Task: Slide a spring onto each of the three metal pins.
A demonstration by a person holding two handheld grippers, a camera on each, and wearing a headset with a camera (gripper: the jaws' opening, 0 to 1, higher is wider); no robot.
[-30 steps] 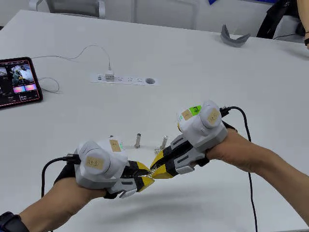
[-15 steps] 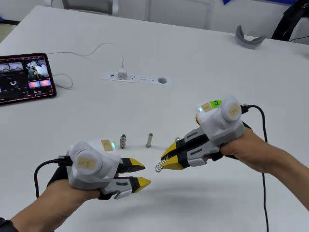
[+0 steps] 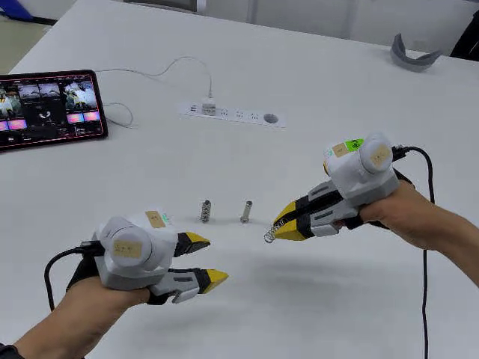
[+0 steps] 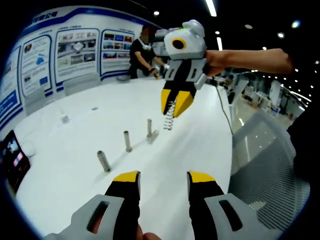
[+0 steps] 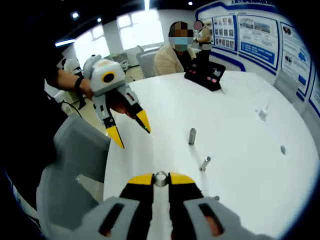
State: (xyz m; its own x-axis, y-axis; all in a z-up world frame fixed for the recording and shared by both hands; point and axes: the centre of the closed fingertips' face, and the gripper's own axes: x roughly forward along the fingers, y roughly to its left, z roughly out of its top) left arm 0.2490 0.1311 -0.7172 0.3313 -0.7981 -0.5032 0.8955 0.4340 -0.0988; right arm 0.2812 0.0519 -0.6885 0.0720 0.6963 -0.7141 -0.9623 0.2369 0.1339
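Three short metal pins stand in a row on the white table [image 3: 314, 90]. The left pin [image 3: 206, 211] wears a spring, and the middle pin [image 3: 245, 212] is bare. The far pin [image 4: 149, 128] stands just below my right gripper [image 4: 175, 104]. A spring [image 3: 270, 234] sticks out from the yellow tips of my right gripper [image 3: 286, 224], which is shut on it above the table, right of the pins. My left gripper [image 3: 207, 259] is open and holds nothing, in front of the pins. In its own view, the left gripper [image 4: 163, 176] shows a wide gap between its jaws.
A lit tablet [image 3: 49, 108] lies at the far left. A white power strip [image 3: 232, 116] with a plugged cable lies behind the pins, and a grey curved piece [image 3: 415, 54] sits at the far right. People sit at the table's far side [image 5: 180, 50].
One second ago both grippers met at the spring. The left gripper has since let go and opened, and the right gripper has drawn away to the right with the spring.
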